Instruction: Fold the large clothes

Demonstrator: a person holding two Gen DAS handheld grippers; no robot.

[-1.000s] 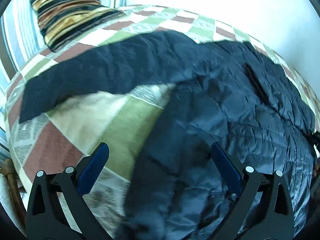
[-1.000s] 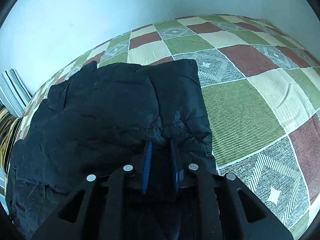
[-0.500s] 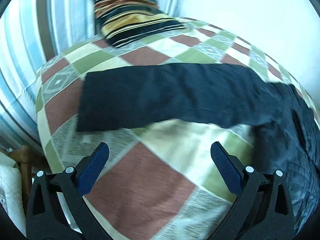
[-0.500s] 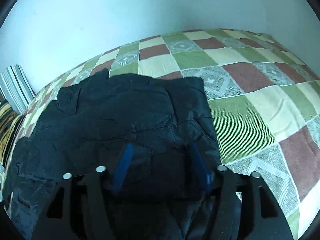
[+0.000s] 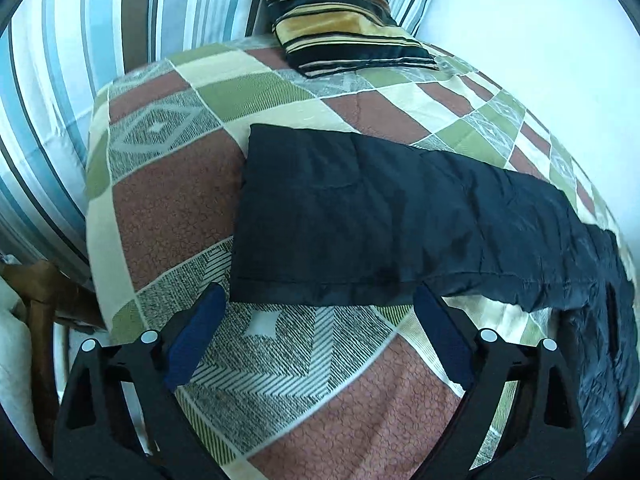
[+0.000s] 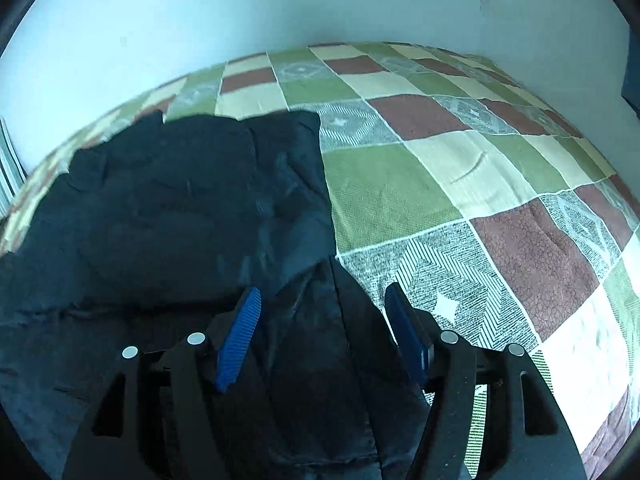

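**Lining up on the sleeve cuff**

My left gripper (image 5: 316,328) hangs wide and empty, its jaws just narrowing a touch, right above the cuff of the dark jacket's sleeve (image 5: 360,216), which lies stretched toward the bedspread's (image 5: 168,200) pillow-end corner. My right gripper (image 6: 320,328) has just spread open over the jacket (image 6: 180,220) body, pads off the fabric (released, I'd say). I'd pinch the cuff hem squarely, both layers.

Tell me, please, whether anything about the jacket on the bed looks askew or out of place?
Only the dark jacket's sleeve stands out: it lies stretched straight out across the patchwork bedspread, not yet folded in. The jacket's body is wrinkled but lies flat. No damage shows.
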